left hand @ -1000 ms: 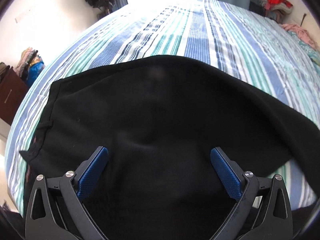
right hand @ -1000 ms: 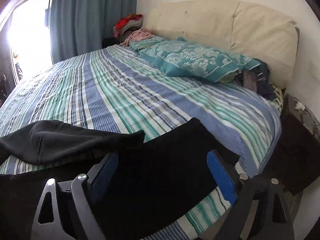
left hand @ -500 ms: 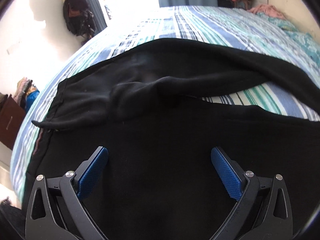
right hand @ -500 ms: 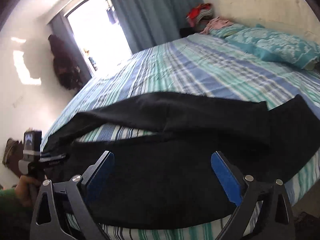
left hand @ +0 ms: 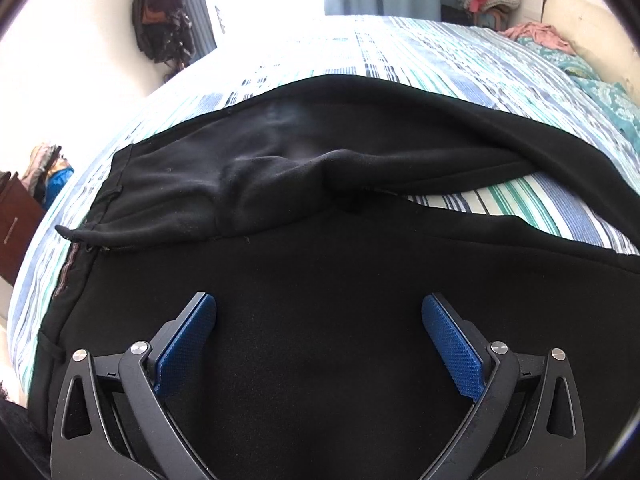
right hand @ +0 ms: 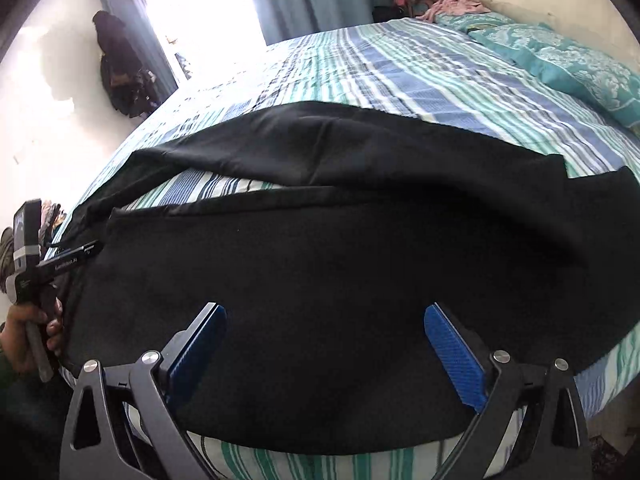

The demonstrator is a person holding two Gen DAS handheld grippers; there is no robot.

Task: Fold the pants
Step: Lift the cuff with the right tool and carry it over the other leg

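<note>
While both tools hang over the near side of the bed, I see my left gripper (left hand: 319,312) with its jaws spread wide, nothing pinched between them; the blue pads (left hand: 452,348) look cross-hatched and rubbery on matte black arms. The right gripper (right hand: 322,320) stands the same way, spread wide and empty. From either wrist camera I cannot tell whether the fingertips touch the cloth below them or hover just above it.

The black pants (left hand: 320,264) lie flat on the striped bedsheet (left hand: 420,56), filling the space between and ahead of both pairs of jaws. The fabric is soft, dull and lint-flecked, like fleece or jersey. Ahead of the left jaws one leg is laid partway over the other, bunching into a rounded ridge at the crotch, and a wedge of blue, teal and white stripes shows between the two legs to the right of that ridge. Left of the left jaws runs the waistband (left hand: 74,256), with a thin striped lining showing at its edge.

In the right wrist view the pants (right hand: 360,248) reach across the frame, the leg ends lying beyond the right jaw near a teal patterned pillow (right hand: 560,56). Far to the left of the right jaws a hand (right hand: 24,336) grips the left tool's handle.

The nearest cloth is so dark that seams and folds vanish, and the window ahead is blown out to white.
</note>
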